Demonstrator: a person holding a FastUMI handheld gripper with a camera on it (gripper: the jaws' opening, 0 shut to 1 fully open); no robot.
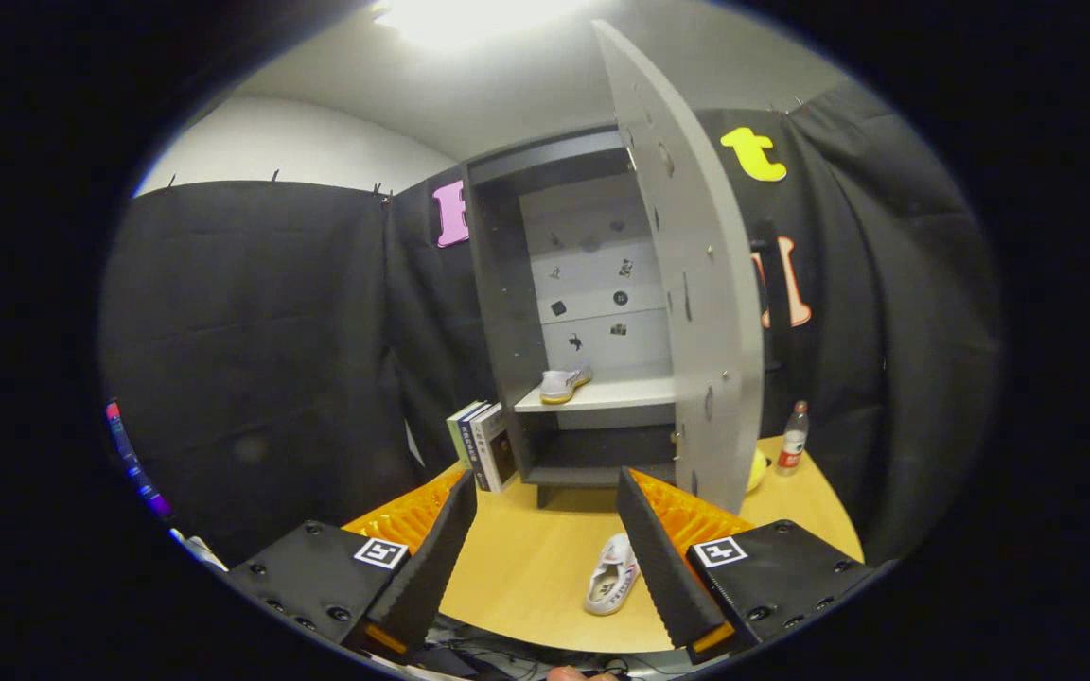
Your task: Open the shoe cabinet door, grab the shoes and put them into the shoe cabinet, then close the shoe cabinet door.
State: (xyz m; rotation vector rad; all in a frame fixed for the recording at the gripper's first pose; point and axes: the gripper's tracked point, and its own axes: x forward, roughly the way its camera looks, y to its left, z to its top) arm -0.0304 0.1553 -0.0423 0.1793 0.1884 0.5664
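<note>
- Gripper view, foreground: the gripper (545, 549) is seen with its two fingers spread wide apart and nothing held between them; bare table (526, 567) shows in the gap.
- Gripper view, key relation: the remaining shoe (612, 574) lies on the table between the fingers, close against the inner face of the right finger (663, 558) and well clear of the left finger (427, 558). Its long axis runs roughly along the fingers' forward direction, tilted slightly, so it is judged that a shift toward the right and a descent would be needed before closing.
- Gripper view, middle ground: the shoe cabinet (583, 312) stands beyond the fingers with its door (696, 312) swung open.
- Gripper view, shelf: one shoe on the shelf (564, 383) is already placed inside.
- Gripper view, surroundings: books (482, 445) are stood beside the cabinet; a bottle (794, 440) is set past the door.
</note>
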